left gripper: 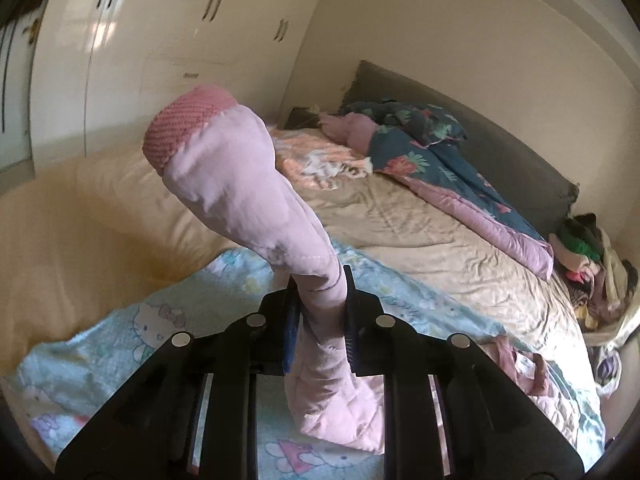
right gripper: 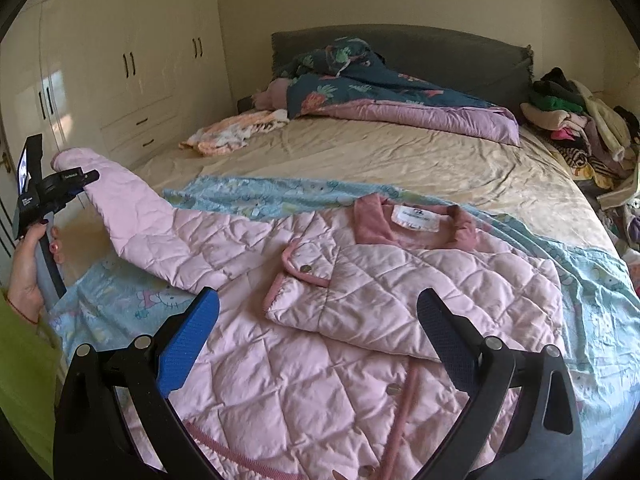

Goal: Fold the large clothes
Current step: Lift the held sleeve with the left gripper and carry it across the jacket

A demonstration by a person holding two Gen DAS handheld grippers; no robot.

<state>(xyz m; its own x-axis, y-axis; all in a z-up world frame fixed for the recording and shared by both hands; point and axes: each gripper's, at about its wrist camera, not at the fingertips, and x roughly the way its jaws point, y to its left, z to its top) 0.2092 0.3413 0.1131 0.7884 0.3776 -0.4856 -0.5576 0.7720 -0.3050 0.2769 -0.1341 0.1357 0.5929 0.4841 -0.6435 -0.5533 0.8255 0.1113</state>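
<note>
Left gripper (left gripper: 320,312) lifts a sleeve (left gripper: 224,184) of the pink quilted jacket (right gripper: 360,320) off the bed (right gripper: 400,160).

The left fingers are clamped on the sleeve near its knitted cuff (left gripper: 184,128), which stands up past them; the right gripper (right gripper: 320,336) hovers over the jacket's front with its fingers wide apart, holding nothing. The jacket lies face up on a pale blue cartoon-print sheet (right gripper: 580,300), collar (right gripper: 424,220) toward the headboard. Padded, soft and light, it should drape and crease easily, though the smooth shell may slip; seams, cuff and hem look the surest places to pinch.
</note>
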